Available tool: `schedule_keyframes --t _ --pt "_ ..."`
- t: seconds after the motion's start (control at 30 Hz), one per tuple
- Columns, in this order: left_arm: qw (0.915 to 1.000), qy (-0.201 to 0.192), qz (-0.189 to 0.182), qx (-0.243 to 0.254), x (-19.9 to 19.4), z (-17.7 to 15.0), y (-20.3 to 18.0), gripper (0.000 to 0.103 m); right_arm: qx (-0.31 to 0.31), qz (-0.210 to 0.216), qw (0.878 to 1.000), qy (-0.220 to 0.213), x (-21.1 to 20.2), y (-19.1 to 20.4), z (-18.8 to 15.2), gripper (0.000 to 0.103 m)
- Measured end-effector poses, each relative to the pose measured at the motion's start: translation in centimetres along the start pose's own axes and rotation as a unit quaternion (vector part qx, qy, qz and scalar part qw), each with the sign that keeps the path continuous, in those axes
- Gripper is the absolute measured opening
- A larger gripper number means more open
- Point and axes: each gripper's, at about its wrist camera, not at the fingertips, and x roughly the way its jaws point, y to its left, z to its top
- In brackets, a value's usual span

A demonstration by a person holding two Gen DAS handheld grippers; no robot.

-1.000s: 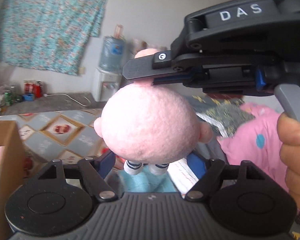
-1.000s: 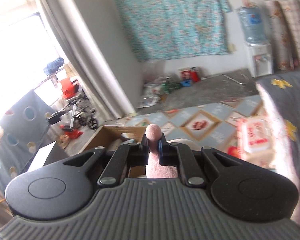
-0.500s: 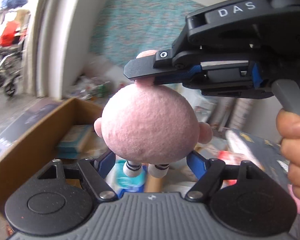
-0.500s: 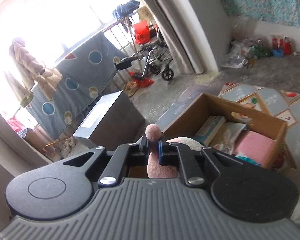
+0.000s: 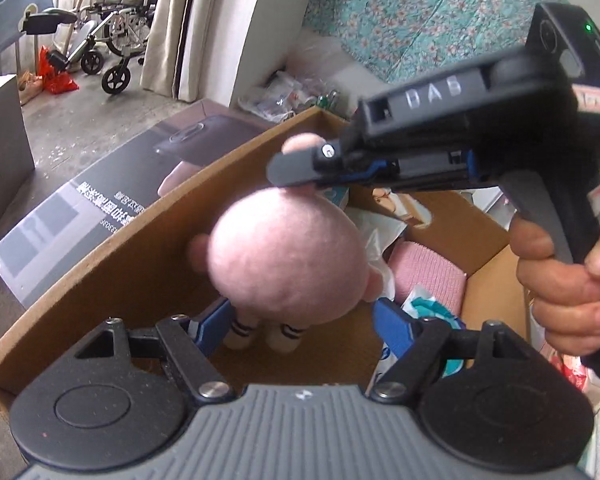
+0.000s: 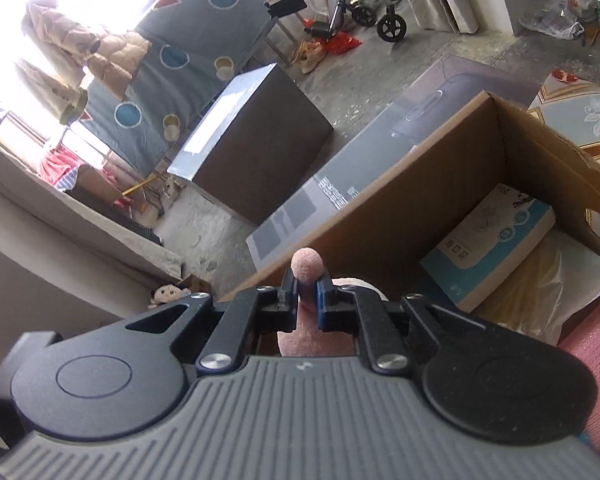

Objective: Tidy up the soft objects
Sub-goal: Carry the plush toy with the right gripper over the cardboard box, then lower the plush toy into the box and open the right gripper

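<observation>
Two fisheye views, each mounted on a hand-held gripper and looking forward along its fingers. The left wrist view sits close above an open cardboard box, angled down into it, with the right hand-held gripper crossing in front. The right wrist view looks down from beside the same cardboard box toward the floor; both share the box and a wheelchair

Black gripper – blue pads, silver screws, "DAS" mark.

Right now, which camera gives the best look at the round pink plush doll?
The left wrist view: the round pink plush doll shows its whole head and striped-sock legs, hanging from the right gripper. The right wrist view shows only its pinched topknot.
</observation>
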Motion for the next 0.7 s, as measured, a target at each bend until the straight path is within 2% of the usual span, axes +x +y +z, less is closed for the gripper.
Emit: schedule_keyframes --t 0.17,0.33,0.47,0.7 --pt "0.9995 0.018 -0.023 -0.007 -0.5 -1.3 0.5 0.079 -0.041 -0.016 0.998 0.050 -0.2 -0.9 -2.0 0.008" --pt "0.9982 0.033 -0.048 0.014 -0.7 -2.6 -0.3 0.079 -0.085 -0.037 0.992 0.083 -2.3 -0.7 -4.0 0.010" --pt "0.9972 0.037 -0.055 0.033 0.9 -2.4 -0.6 0.079 -0.099 -0.060 0.990 0.082 -4.3 -0.4 -4.9 0.013" --pt "0.9968 0.036 -0.060 0.038 1.6 -2.3 -0.5 0.074 -0.083 -0.083 0.991 0.065 -3.6 -0.2 -5.1 0.014"
